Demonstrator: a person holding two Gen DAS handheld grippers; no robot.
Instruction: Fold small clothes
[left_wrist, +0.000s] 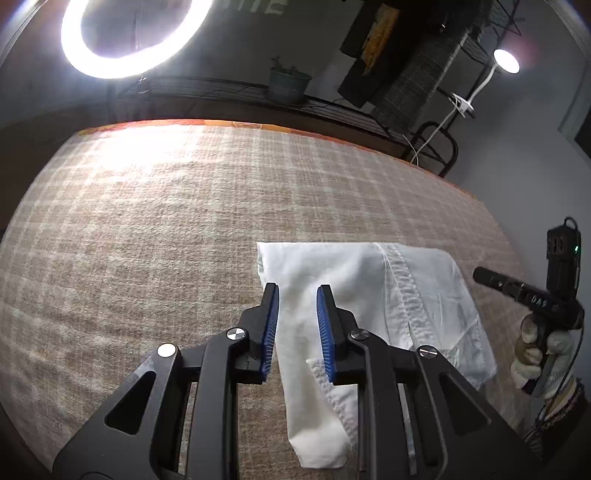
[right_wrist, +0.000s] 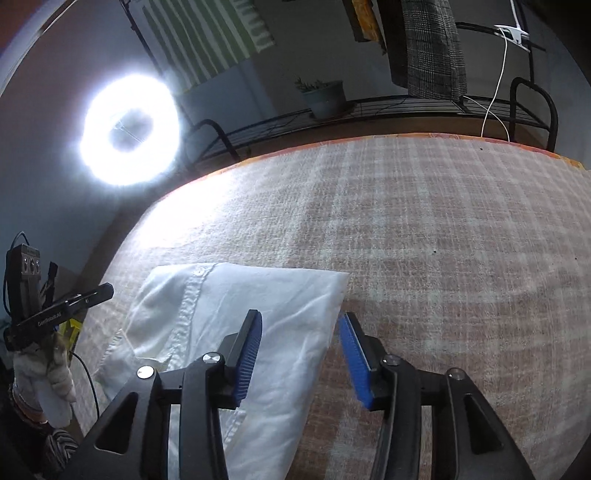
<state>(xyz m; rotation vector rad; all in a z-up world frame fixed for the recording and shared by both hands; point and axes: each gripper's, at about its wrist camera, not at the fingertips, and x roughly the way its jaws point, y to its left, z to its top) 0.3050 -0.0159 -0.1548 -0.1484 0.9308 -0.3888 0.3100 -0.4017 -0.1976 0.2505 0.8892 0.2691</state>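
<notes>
Left wrist view: nearest the lens, the left gripper (left_wrist: 297, 295) stands with its blue-padded fingers (left_wrist: 271, 328) a narrow gap apart and nothing pinched between them; white cloth shows through the gap, lying below on the bed rather than clamped. That cloth is the white garment (left_wrist: 369, 295), a partly folded piece spread on the checked blanket (left_wrist: 166, 221). Its long axis runs from a narrow tail close under the left gripper away toward the broad folded end, and a stitched hem (left_wrist: 406, 280) crosses it to the right of the fingers. The left gripper sits over the garment's left half, so the cloth is directly ahead of and beneath it.

In the right wrist view, the right gripper (right_wrist: 301, 317) has its fingers (right_wrist: 249, 354) about half spread and empty. They straddle the garment's right edge (right_wrist: 332, 317): one pad is over the cloth, the other over bare blanket just beside it. Both hands are therefore close to the garment, the left more squarely above it, the right at its border.

Farther from the garment, beyond the blanket's far edge, a ring light (left_wrist: 129, 33) glares, and a potted plant (right_wrist: 325, 98) stands on a black wire rack (right_wrist: 406, 107).

I judge the next fold depends on taking the near tail and carrying it along the long axis toward the broad end.
</notes>
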